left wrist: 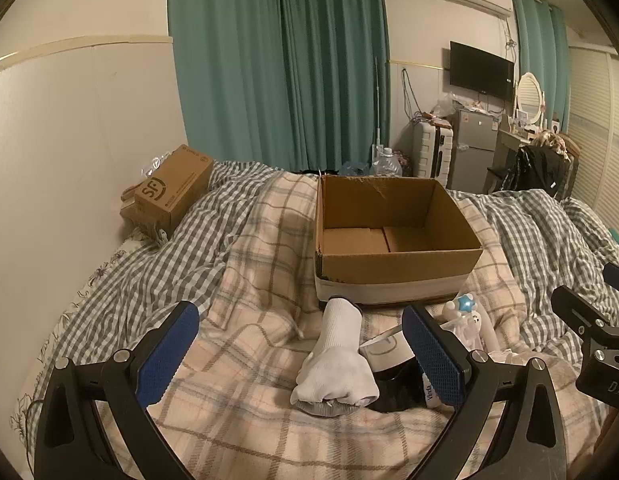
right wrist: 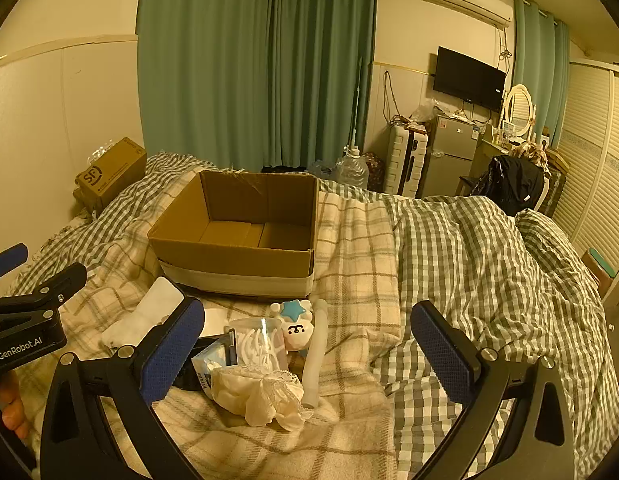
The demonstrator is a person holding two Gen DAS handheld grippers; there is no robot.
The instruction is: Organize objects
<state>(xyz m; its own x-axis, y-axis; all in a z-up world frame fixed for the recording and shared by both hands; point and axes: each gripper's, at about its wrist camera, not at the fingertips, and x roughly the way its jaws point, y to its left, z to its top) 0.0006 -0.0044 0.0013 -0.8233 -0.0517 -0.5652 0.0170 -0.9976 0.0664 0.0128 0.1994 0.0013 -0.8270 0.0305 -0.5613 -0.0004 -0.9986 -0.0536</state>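
Both tools, left [left wrist: 300, 354] and right [right wrist: 307, 354], hang spread wide, gripping nothing. Between the left tool's fingers, a rolled white sock [left wrist: 336, 364] lies on the plaid bed [left wrist: 245, 280], before an open cardboard box [left wrist: 397, 266].

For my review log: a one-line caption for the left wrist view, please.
Open left hand-held gripper hovers over a white sock on the plaid blanket, empty cardboard box beyond.

My bed [right wrist: 449, 248] wears a grey gingham duvet with a beige plaid blanket [right wrist: 349, 240] over it. On the blanket sit an open cardboard box [right wrist: 237, 272], a rolled white sock [left wrist: 337, 364], a tissue pack [right wrist: 207, 368], lace-trimmed cloth [right wrist: 261, 396] and a star-topped plush toy [right wrist: 295, 326].
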